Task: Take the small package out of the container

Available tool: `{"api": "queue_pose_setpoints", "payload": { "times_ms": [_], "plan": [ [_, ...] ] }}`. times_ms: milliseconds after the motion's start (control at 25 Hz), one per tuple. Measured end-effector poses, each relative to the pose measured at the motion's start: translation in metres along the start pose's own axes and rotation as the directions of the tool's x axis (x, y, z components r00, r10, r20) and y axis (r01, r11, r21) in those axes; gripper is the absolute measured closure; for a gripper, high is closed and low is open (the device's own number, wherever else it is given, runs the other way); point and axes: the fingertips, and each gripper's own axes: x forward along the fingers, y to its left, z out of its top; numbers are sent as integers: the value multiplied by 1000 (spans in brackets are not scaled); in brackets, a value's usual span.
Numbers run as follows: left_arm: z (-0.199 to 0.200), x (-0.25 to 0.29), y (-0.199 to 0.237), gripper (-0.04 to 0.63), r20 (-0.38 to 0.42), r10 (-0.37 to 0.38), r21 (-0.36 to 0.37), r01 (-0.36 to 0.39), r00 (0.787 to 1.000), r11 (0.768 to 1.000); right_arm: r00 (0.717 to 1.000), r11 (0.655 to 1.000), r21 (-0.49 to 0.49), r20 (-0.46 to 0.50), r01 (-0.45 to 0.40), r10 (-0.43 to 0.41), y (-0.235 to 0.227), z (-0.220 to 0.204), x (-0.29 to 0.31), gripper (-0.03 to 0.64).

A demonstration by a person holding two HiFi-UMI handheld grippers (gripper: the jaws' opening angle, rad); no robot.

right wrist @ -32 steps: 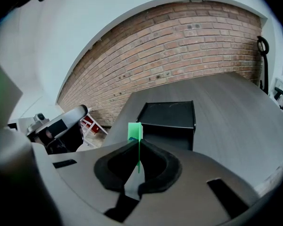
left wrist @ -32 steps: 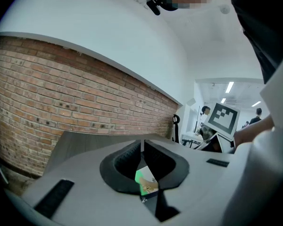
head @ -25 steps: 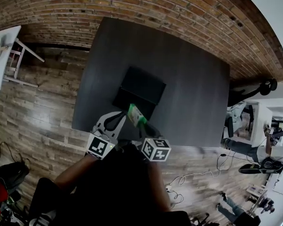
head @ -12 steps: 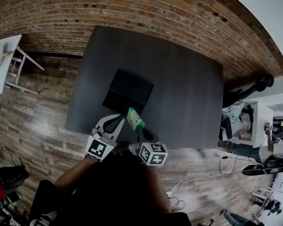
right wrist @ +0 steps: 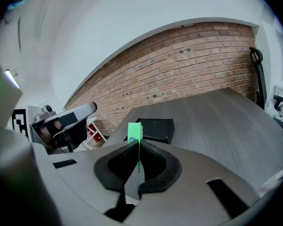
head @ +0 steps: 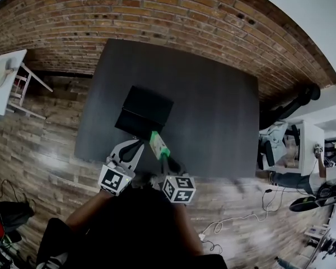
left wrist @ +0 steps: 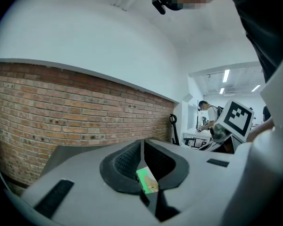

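The small green package is pinched by one edge in my right gripper, which is shut on it and holds it upright above the near part of the dark table. In the right gripper view the package stands up between the closed jaws, with the black container on the table behind it. The container lies just beyond and left of the package. My left gripper is shut with nothing in it, close beside the right one. Its own view shows the package through the hollow behind the left gripper's closed tips.
A brick wall runs behind the table. A small white side table stands on the wooden floor at the left. Desks with equipment and cables crowd the right side.
Both grippers have drawn back toward the table's near edge. The green package, held by the right gripper, now sits farther from the container.
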Motion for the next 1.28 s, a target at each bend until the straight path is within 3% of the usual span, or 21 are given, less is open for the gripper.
{"api": "queue_pose_setpoints", "payload": {
  "times_ms": [480, 880, 1280],
  "plan": [
    [8, -4, -26, 546, 17, 17, -25, -17, 1000, 1000, 985, 998, -59, 173, 3, 8, 4, 37, -52, 588],
    [29, -14, -18, 546, 46, 61, -22, -60, 997, 998, 946, 996, -93, 323, 15, 16, 21, 70, -86, 588],
    [26, -22, -15, 546, 32, 76, -39, -74, 997, 996, 927, 992, -125, 375, 30, 20, 28, 71, -94, 588]
  ]
}}
